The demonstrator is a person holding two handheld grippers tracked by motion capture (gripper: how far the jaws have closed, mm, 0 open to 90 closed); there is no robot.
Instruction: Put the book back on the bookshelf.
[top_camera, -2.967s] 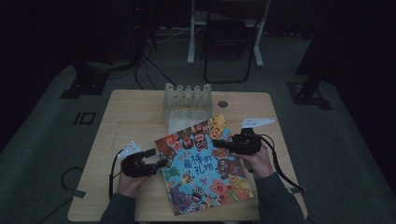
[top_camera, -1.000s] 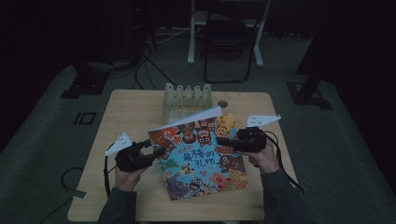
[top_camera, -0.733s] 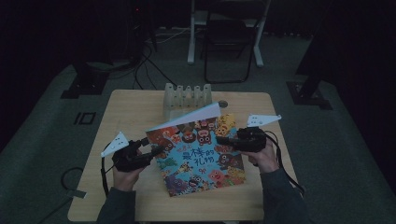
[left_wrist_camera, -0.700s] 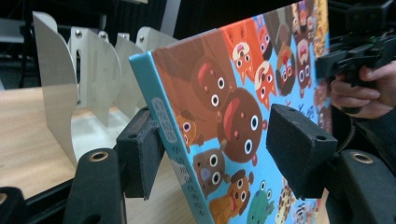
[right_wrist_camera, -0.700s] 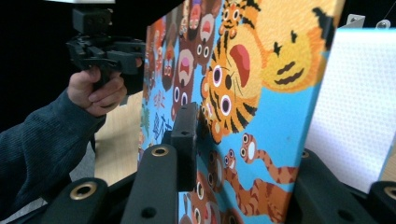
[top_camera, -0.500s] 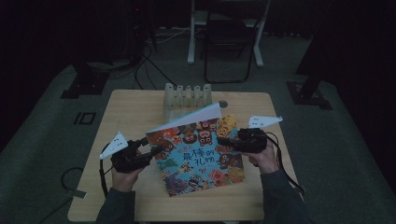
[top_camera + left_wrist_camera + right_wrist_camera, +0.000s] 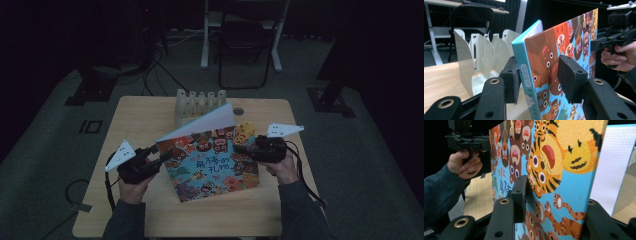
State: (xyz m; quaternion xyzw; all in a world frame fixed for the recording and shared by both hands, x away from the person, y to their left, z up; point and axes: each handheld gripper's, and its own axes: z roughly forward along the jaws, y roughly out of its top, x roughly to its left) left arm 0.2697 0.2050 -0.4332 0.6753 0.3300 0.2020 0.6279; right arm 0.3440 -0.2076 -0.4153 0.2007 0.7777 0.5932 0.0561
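Note:
A thick picture book (image 7: 210,160) with a bright blue cover of cartoon animals is tipped up on the table (image 7: 145,115), with its white page edge facing the far side. My left gripper (image 7: 162,156) grips it at the spine. In the left gripper view the pads (image 7: 571,77) press on the front and back of the book (image 7: 574,37), and the jaws have just been closing on it. My right gripper (image 7: 239,148) holds the opposite edge. Its near pad (image 7: 521,197) lies on the tiger on the book's cover (image 7: 554,157), and the book hides the other jaw. These jaws have just been opening a little, with the book still between them.
A pale divider rack (image 7: 200,102) with several upright slots stands just behind the book, also seen in the left gripper view (image 7: 474,57). A small round object (image 7: 238,111) lies beside the rack. A chair (image 7: 245,40) and cables lie beyond the table on the dark floor.
Three seconds ago the book lay flat on the table; its far edge has since come up. The left gripper has risen slightly and closed on the spine, while the right hand has stayed put.

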